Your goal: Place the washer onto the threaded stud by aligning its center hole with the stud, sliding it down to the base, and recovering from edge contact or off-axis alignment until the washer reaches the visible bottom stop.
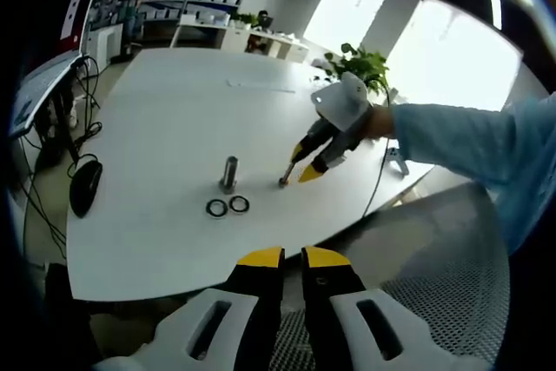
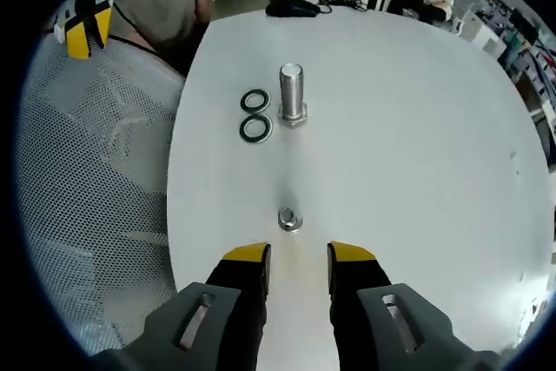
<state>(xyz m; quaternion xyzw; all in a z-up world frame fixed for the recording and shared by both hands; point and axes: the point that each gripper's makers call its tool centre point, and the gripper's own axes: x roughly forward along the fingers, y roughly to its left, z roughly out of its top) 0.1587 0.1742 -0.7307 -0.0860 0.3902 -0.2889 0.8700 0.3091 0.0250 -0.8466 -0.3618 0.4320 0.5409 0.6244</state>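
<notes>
In the right gripper view, 2 washers (image 2: 255, 115) are seen lying flat on the worktop (image 2: 417, 128), touching each other, just at 9 o'clock of the upright stud (image 2: 292, 93). A small nut (image 2: 289, 219) lies just ahead of the right gripper (image 2: 299, 258), whose fingers are spread and empty. The washers lie at 11 o'clock from them, past the nut. The right gripper is judged nearer; the left gripper (image 1: 293, 258), fingers nearly together and empty, is held off the worktop edge.
</notes>
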